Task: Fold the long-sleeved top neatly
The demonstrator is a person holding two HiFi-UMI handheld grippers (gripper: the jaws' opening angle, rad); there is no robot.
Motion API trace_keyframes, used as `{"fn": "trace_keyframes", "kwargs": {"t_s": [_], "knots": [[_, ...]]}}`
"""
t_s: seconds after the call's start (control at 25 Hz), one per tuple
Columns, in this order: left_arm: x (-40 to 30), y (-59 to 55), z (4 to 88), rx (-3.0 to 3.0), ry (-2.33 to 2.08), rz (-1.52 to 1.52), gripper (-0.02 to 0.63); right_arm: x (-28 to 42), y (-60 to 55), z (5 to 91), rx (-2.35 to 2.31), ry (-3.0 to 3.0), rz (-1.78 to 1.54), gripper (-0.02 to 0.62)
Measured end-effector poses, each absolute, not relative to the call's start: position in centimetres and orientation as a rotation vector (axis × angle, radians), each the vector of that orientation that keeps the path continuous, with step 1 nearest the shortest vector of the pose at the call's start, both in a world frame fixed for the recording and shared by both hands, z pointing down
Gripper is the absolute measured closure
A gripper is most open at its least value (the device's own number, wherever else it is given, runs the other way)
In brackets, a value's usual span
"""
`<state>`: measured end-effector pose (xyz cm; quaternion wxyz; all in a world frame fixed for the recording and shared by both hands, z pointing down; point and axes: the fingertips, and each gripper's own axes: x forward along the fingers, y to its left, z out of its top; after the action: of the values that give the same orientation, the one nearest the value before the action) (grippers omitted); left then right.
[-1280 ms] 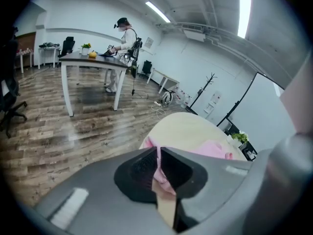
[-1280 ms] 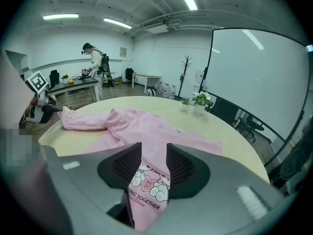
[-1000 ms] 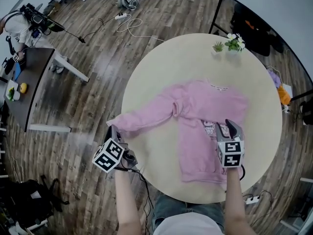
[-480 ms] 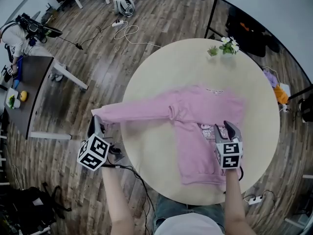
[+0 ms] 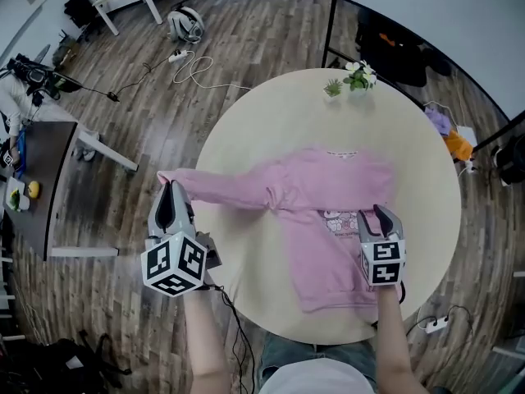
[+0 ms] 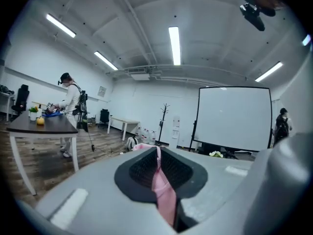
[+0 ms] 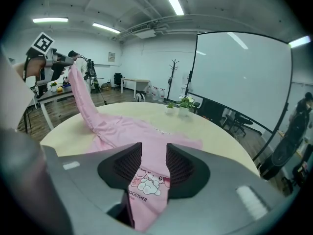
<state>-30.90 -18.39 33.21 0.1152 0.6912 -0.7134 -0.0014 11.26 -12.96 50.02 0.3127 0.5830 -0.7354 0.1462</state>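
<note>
A pink long-sleeved top [image 5: 328,212] lies front up on the round beige table [image 5: 246,138], its printed chest toward the right. My left gripper [image 5: 170,189] is beyond the table's left edge, shut on the cuff of the left sleeve [image 5: 221,189]. The sleeve is stretched out and lifted off the table. In the left gripper view the pink cuff [image 6: 161,185] is pinched between the pads. My right gripper [image 5: 380,214] is at the top's right side beside the print, jaws apart. The print [image 7: 146,182] shows through its gap.
Small potted plants [image 5: 349,76] stand at the table's far edge. A dark desk [image 5: 33,179] and a person [image 5: 12,97] are off to the left. Cables [image 5: 197,64] lie on the wooden floor, bags [image 5: 402,39] at the back right, a power strip [image 5: 435,325] near my right.
My left gripper has carried the sleeve cuff out past the table's left edge and up, so the sleeve is now stretched and raised. The right gripper has stayed over the top's right side.
</note>
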Motion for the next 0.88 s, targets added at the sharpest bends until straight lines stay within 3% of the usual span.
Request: {"fn": "trace_keyframes", "kwargs": {"t_s": [0.36,0.88], "knots": [[-17.4,-20.2,30.2,2.388,-1.795,0.039,0.58,15.2,-11.5,49.2,1.631,-1.896,0.429,0.41],[-2.7,-21.8,32.6,2.572,-1.57,0.279,0.58,21.5,-11.0,49.3,1.681,-1.881,0.464,0.416]]}}
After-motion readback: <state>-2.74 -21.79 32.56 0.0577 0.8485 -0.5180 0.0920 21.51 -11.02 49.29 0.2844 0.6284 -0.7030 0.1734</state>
